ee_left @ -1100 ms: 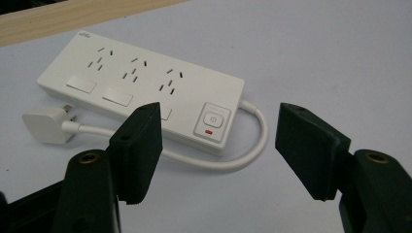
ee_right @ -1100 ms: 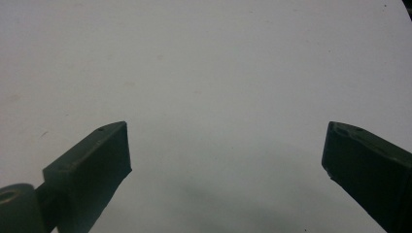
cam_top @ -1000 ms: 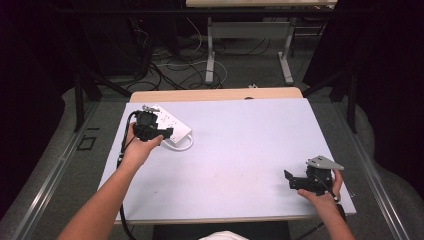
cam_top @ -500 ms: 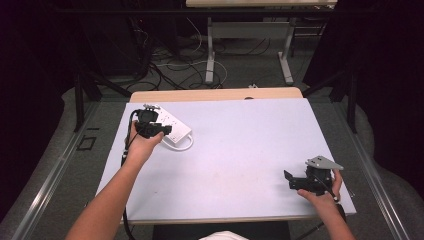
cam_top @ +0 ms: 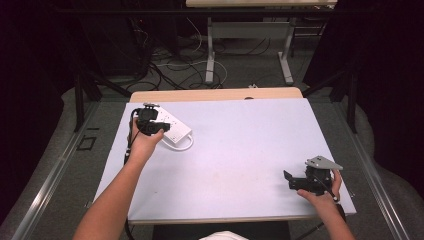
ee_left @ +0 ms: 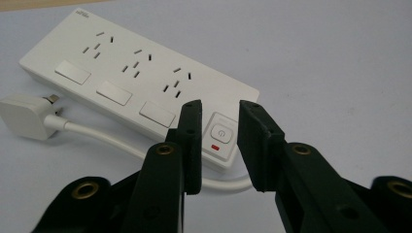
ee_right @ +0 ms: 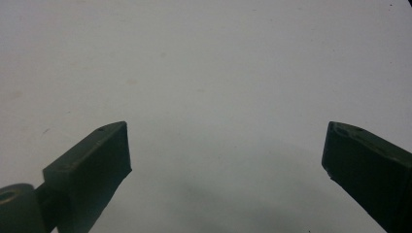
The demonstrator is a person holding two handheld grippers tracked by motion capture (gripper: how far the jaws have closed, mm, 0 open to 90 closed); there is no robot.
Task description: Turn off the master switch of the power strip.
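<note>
Left gripper (ee_left: pixel 218 138) hovers low over the near end of the power strip (ee_left: pixel 136 80), jaws parted by a narrow gap and holding nothing. Right gripper (ee_right: pixel 226 155) sits well apart at my other side, jaws spread wide over bare table (cam_top: pixel 240 150), idle.

Largest first: table surface, pale and flat, under both claws. Next, the power strip, white, lying flat just ahead of my left claw, three socket groups running away from me, each with its own rocker beside it. Its cord (ee_left: pixel 97 136) loops along the claw side of the strip; the plug (ee_left: pixel 26 116) lies loose on the table off to the claw's left, so I judge the strip unpowered. Smallest: the main switch (ee_left: pixel 221 136), directly between my two jaw tips, small red mark on its near edge.

My guess at the step: press that switch. To do it well I should close the jaws first, or lead with one tip, then come straight down on the button's centre. Gap as it stands would straddle it. Keep the push vertical so the strip does not skate away.
</note>
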